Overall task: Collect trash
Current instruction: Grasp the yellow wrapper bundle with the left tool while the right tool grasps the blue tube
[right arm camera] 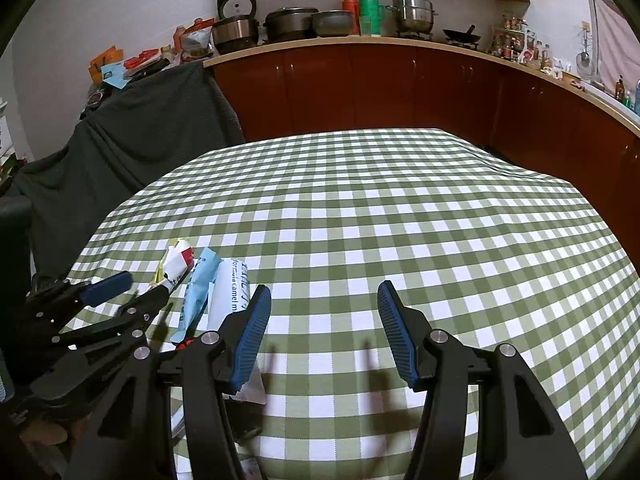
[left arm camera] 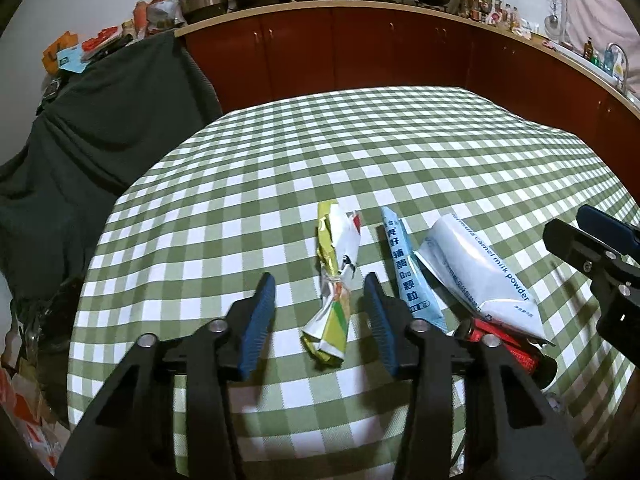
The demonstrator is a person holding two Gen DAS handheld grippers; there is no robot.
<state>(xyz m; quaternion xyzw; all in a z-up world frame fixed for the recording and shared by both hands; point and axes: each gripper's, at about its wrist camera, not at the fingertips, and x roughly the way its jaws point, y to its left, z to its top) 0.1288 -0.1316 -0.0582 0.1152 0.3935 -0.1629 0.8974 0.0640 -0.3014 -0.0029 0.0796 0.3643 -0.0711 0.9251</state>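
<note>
Jaws apart, left gripper [left arm camera: 320, 312] straddles the wrapper [left arm camera: 334, 280], lying lengthwise near-to-far between them; right gripper [right arm camera: 324, 332] gapes empty.

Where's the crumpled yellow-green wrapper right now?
Left wrist view: crumpled yellow-green wrapper lies on the checked tablecloth, between the open left gripper fingers, left of the blue sachet.

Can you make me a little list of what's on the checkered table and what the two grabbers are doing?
table: green and white checkered cloth
trash: crumpled yellow wrapper, blue packet, white milk powder pouch, something red partly hidden under the pouch
left gripper: open, one finger on each side of the yellow wrapper, not squeezing it
right gripper: open, over bare cloth, holding nothing
background: pots on a counter over red cabinets
</note>
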